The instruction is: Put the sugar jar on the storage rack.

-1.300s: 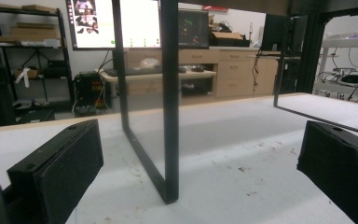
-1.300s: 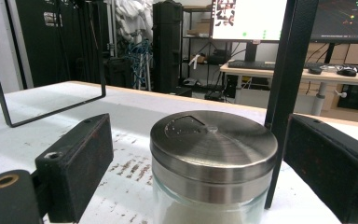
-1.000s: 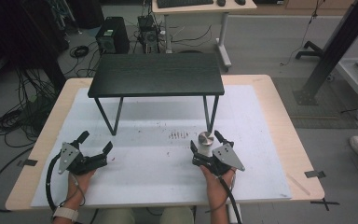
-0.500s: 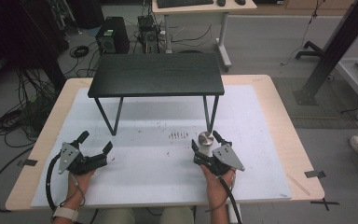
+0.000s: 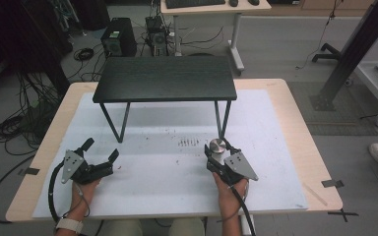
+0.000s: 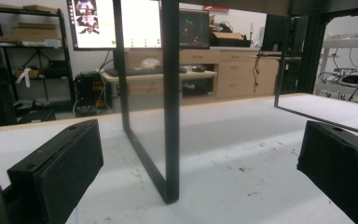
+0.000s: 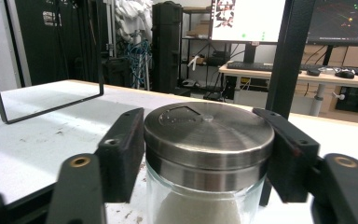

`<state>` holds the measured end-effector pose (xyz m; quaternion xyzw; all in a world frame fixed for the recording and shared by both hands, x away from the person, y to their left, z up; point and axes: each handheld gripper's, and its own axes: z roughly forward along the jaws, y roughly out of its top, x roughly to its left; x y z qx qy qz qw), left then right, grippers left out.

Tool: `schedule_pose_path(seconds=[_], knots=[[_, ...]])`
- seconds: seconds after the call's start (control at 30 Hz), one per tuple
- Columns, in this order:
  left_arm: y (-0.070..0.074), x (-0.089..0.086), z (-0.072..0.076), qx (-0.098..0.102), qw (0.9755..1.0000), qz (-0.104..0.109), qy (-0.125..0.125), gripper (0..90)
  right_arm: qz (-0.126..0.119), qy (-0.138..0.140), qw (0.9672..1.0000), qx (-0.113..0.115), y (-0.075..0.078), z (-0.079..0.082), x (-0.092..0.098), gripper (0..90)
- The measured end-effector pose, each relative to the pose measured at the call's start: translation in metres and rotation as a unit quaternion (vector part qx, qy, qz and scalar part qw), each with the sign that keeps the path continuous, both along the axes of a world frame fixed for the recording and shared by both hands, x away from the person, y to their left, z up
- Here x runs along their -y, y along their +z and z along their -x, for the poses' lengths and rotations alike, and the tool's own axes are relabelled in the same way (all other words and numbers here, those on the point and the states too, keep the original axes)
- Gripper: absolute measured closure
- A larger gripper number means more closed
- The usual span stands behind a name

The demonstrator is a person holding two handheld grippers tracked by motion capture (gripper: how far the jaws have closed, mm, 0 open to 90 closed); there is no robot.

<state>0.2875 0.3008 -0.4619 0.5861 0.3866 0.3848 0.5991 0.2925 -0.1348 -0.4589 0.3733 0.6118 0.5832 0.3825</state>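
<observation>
Right gripper (image 7: 205, 154) just closed, clamped on glass shaker jar (image 7: 208, 186) under its steel lid (image 5: 217, 145), standing on bench (image 5: 295, 147) by black stand's (image 5: 167, 78) right leg; rigid, breakable, probably slick. Left gripper (image 5: 101, 153) wide, empty

We held the right gripper (image 7: 208, 154) with its black jaws, which had just been closing, pressed on a glass jar with a brushed-steel shaker lid (image 7: 208, 135). Behind the jar rose a black metal leg (image 7: 286, 56).
</observation>
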Motion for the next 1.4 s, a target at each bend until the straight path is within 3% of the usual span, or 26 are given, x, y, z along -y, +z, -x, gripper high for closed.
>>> schedule_pose_path(seconds=[0.13, 1.4], knots=[[0.0, 0.0, 0.0, 0.0, 1.0, 0.0, 0.0, 0.2, -0.001, -0.003, 1.0, 0.001, -0.0002, 0.0002, 0.0011, 42.6], [0.0, -0.0001, 0.0001, 0.0, 1.0, -0.001, 0.001, 0.2, -0.001, 0.001, 1.0, -0.005, 0.0009, 0.0002, 0.0016, 42.9]])
